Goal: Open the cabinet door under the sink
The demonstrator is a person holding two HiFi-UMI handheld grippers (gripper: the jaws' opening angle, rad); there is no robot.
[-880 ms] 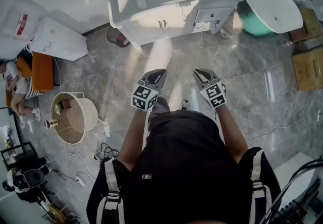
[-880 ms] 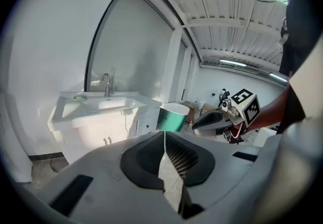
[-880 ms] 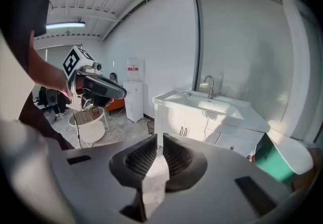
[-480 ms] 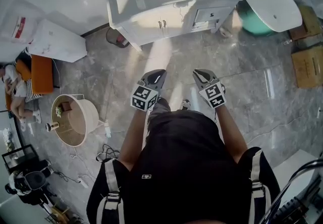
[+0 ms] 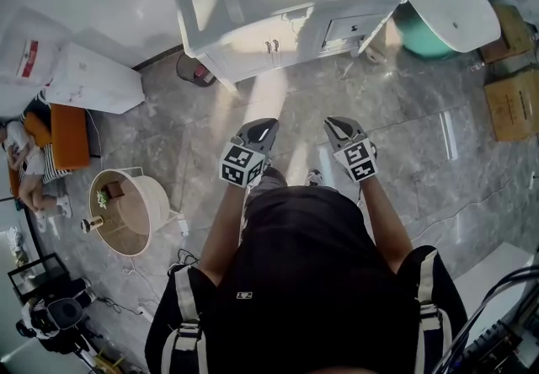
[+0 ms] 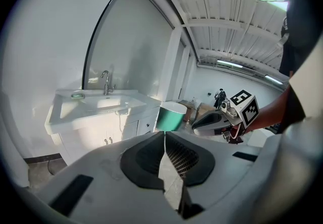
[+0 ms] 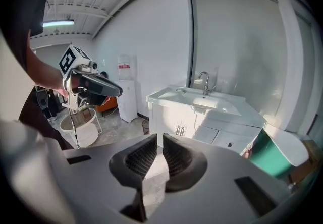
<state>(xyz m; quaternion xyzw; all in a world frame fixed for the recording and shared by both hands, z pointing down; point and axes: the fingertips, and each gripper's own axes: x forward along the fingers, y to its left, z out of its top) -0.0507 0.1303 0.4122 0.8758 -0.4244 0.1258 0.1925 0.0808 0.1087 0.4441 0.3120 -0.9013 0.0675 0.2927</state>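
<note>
The white sink cabinet (image 5: 253, 35) stands against the far wall, its two doors closed with paired handles (image 5: 271, 45) at the middle. The doors also show in the left gripper view (image 6: 107, 141) and the right gripper view (image 7: 179, 129). My left gripper (image 5: 263, 124) and right gripper (image 5: 335, 124) are held side by side over the grey floor, well short of the cabinet. Both are shut with nothing between the jaws, as seen in the left gripper's (image 6: 164, 134) and the right gripper's (image 7: 160, 137) own views.
A teal bin with a white lid (image 5: 438, 6) stands right of the cabinet, with cardboard boxes (image 5: 509, 103) further right. A small dark bin (image 5: 198, 69) and a white appliance (image 5: 88, 73) are at the left. A round white side table (image 5: 126, 208) and cables lie lower left.
The view has drifted slightly, and the side table and floor sit a little lower in the picture. Both grippers keep the same pose and stay shut.
</note>
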